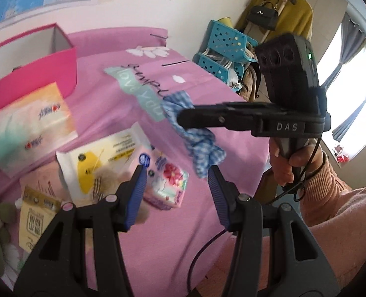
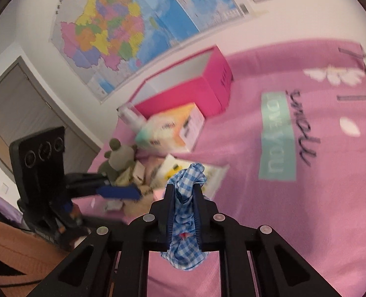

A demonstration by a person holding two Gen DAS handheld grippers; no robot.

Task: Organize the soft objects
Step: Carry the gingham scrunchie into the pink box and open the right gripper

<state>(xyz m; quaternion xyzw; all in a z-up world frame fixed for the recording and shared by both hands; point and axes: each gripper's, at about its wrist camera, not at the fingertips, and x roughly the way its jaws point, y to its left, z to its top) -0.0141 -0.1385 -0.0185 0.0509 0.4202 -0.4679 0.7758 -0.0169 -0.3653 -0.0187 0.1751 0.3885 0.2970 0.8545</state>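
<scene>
Left wrist view: left gripper (image 1: 176, 178) at the near edge, jaws standing apart with nothing between the blue ribbed pads (image 1: 136, 195), hanging above the pink bedspread (image 1: 123, 104). Just past the pads, a flowered tissue pack (image 1: 167, 185) flat on the bedspread; left of it a white and yellow wipes packet (image 1: 94, 163), partly blurred. Farther left, a yellow-labelled sachet (image 1: 34, 220), and beyond it a pastel tissue box (image 1: 32, 121) lying against an open pink box (image 1: 34, 71). Right of centre, right gripper (image 1: 183, 118) reaching in from the right, gripped by a hand (image 1: 285, 163) in a salmon knit sleeve (image 1: 331, 198). Blue gingham scrunchie (image 1: 195, 143) pinched at its tip, clear of the bedspread, drooping below and bunched behind the black finger. Far right, blue perforated baskets (image 1: 222, 49) beside the bed.

Right wrist view: right gripper (image 2: 184, 195) in the near centre, jaws closed tight on the blue gingham scrunchie (image 2: 186, 188), fabric bulging past the tips and hanging out underneath. Pink bedspread (image 2: 319, 198) beneath, printed with a teal band of lettering. Left gripper (image 2: 118, 191) at the left, one blue pad showing, pointed towards a blurred heap of small items. Beyond the scrunchie, the white and yellow wipes packet (image 2: 207, 175); farther off the pastel tissue box (image 2: 170, 131), then the open pink box (image 2: 195, 84) near the wall. Green plush toy (image 2: 120, 158) left of the heap. Coloured map (image 2: 123, 24) on the far wall.
</scene>
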